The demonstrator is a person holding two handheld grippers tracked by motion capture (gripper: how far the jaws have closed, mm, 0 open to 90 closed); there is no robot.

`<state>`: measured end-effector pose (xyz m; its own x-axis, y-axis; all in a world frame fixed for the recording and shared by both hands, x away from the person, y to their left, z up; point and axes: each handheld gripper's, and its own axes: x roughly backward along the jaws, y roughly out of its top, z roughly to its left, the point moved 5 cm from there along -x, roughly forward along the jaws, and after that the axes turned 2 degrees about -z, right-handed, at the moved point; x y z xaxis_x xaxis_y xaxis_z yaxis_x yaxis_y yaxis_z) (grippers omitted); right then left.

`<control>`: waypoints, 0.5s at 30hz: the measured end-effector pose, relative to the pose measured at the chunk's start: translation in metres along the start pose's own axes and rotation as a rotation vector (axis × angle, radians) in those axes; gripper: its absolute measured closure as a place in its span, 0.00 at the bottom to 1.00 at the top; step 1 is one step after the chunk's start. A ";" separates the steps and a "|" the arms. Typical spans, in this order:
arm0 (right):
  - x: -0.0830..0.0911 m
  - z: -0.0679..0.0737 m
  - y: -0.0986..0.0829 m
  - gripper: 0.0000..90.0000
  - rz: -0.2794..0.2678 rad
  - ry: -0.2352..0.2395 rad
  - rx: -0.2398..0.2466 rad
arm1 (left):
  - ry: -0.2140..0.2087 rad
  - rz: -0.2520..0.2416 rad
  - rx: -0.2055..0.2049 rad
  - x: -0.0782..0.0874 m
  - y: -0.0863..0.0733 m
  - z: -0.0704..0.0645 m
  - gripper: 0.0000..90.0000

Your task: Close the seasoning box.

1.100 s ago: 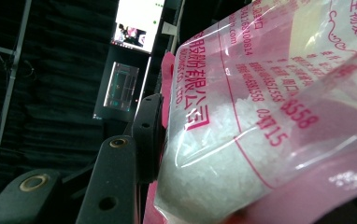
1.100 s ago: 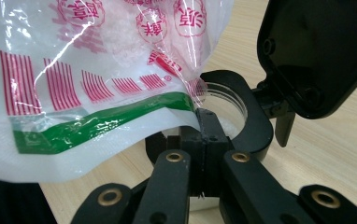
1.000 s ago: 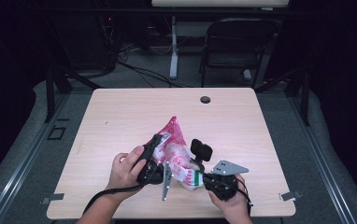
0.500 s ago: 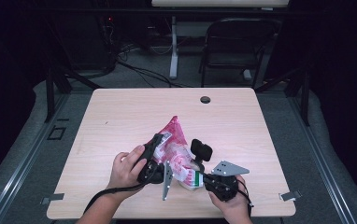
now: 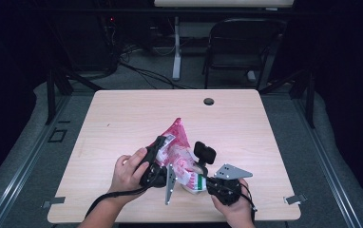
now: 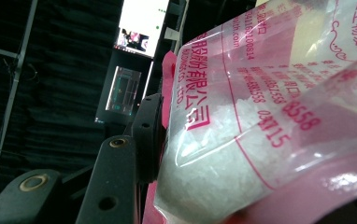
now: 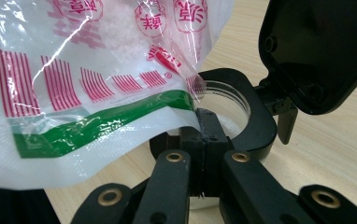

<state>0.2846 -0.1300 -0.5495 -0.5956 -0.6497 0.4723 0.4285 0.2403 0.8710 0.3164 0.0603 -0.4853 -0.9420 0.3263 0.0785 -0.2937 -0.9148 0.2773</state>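
Your left gripper point(image 5: 157, 159) has its fingers clamped on the tilted pink sugar bag point(image 5: 177, 152) over the open jar point(image 7: 225, 109), whose black rim the right gripper point(image 7: 203, 140) pinches, so tip slowly or crystals will likely spill across the worktop point(image 5: 122, 118).

The desk point(image 5: 122, 118) was evenly lit from overhead, its surround falling to near black; shadows beneath my hands were soft; the high view was slightly grainy; close up, the bag point(image 6: 270, 107) glared white across its plastic and blurred at the edges; my jaws stayed sharp.
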 end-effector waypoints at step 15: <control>0.005 -0.002 0.001 1.00 -0.012 -0.009 -0.007 | -0.018 0.012 0.006 -0.002 -0.004 -0.003 0.68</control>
<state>0.2836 -0.1348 -0.5469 -0.6068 -0.6462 0.4629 0.4262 0.2270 0.8757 0.3192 0.0628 -0.4895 -0.9423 0.3197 0.0990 -0.2816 -0.9172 0.2817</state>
